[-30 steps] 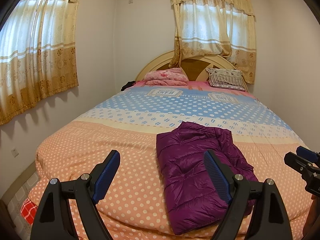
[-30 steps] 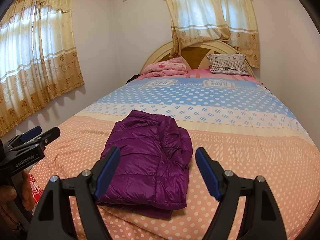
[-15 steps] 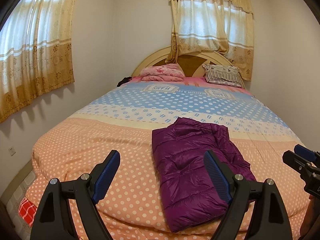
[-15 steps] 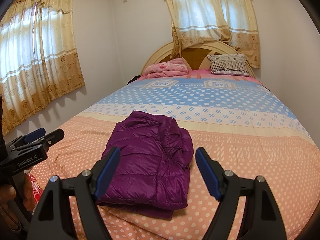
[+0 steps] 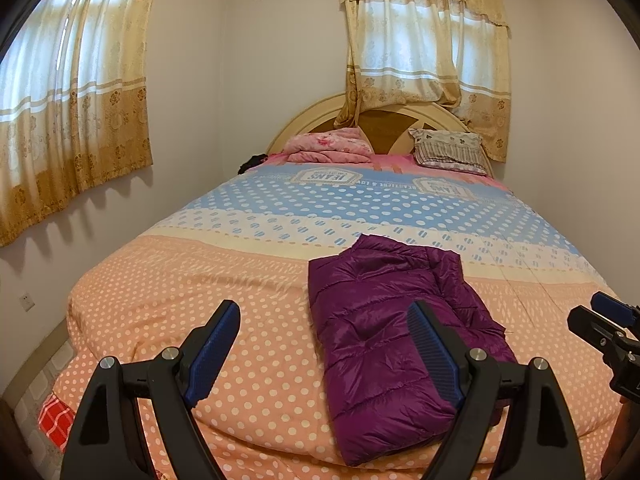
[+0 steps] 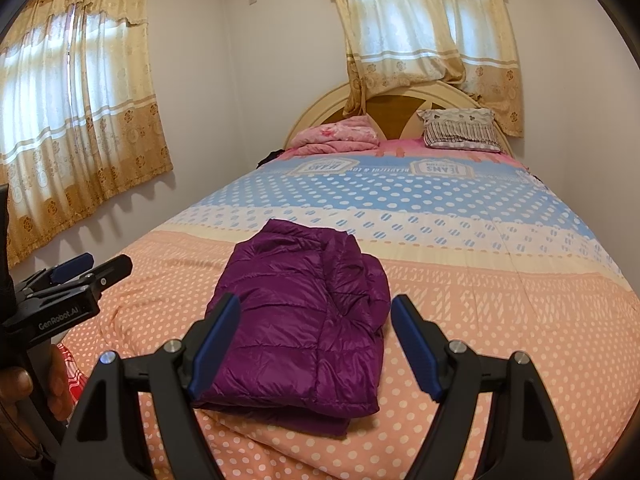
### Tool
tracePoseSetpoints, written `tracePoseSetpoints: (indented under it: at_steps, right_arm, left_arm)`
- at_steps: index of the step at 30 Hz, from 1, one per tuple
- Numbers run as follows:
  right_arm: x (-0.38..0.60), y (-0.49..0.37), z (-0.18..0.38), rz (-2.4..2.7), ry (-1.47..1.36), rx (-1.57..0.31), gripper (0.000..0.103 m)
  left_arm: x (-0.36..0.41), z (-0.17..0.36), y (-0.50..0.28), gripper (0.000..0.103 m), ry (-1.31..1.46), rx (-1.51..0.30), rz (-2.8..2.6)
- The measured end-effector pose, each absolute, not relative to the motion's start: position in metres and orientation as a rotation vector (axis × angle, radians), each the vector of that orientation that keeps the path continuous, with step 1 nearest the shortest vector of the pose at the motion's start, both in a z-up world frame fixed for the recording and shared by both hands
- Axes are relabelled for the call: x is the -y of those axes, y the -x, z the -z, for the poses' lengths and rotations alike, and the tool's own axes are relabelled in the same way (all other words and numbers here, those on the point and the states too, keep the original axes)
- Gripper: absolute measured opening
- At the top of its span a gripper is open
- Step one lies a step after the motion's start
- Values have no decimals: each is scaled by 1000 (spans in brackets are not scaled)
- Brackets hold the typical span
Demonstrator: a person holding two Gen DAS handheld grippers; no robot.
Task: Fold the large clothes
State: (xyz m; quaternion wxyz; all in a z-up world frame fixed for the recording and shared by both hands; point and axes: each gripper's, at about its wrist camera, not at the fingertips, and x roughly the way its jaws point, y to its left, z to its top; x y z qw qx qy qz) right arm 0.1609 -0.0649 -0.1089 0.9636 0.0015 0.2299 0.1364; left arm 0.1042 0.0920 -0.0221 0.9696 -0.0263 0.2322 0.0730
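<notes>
A purple quilted jacket [image 5: 384, 320] lies folded into a compact rectangle near the foot of the bed, also seen as the jacket [image 6: 304, 312] in the right wrist view. My left gripper [image 5: 324, 316] hovers open before the bed's foot, with nothing between its blue pads; the jacket lies beyond its right finger. My right gripper [image 6: 316, 312] is open too, held back from the jacket and touching nothing. Each gripper shows at the edge of the other's view: the right one [image 5: 608, 328], the left one [image 6: 76, 280] held by a hand.
The bed [image 5: 200, 280] wears a dotted peach, cream and blue cover. A pink folded blanket [image 5: 328, 146] and a striped pillow [image 5: 448, 148] lie by the headboard. Curtained windows stand on the left wall and behind the bed. A red checked cloth [image 5: 56, 424] lies by the bed's left corner.
</notes>
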Motion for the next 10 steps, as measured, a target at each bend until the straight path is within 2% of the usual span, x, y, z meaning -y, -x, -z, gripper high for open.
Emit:
tracePoseSetpoints:
  at_steps: [10]
  right_arm:
    - [61, -160, 112, -279, -3, -467, 80]
  left_arm:
    - [-91, 25, -103, 86, 30, -443, -174]
